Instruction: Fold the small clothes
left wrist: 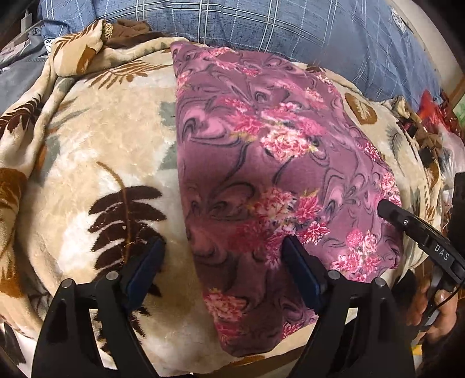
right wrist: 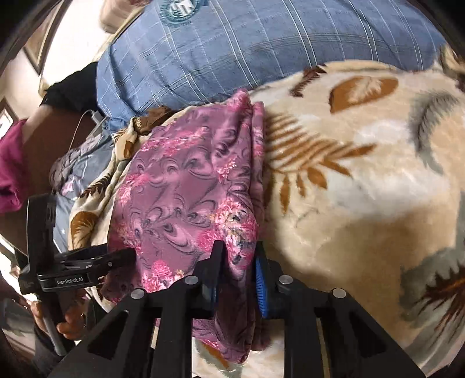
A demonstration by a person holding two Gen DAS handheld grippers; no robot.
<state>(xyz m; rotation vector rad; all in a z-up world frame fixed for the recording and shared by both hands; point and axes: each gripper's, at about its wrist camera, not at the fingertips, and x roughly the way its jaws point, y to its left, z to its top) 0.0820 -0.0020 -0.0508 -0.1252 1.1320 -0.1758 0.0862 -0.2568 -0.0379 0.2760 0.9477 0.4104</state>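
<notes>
A purple garment with pink flowers lies folded on a cream leaf-print blanket. My left gripper is open, its jaws wide apart over the garment's left edge, one finger on the blanket and one on the cloth. My right gripper is shut on the garment's right edge, with cloth bunched between its blue pads. The garment fills the middle of the right wrist view. The right gripper also shows in the left wrist view, at the garment's right side. The left gripper shows in the right wrist view.
A blue checked pillow lies behind the blanket, also in the right wrist view. Red items sit at the far right. A white charger and cable lie at the left. The blanket spreads wide to the right.
</notes>
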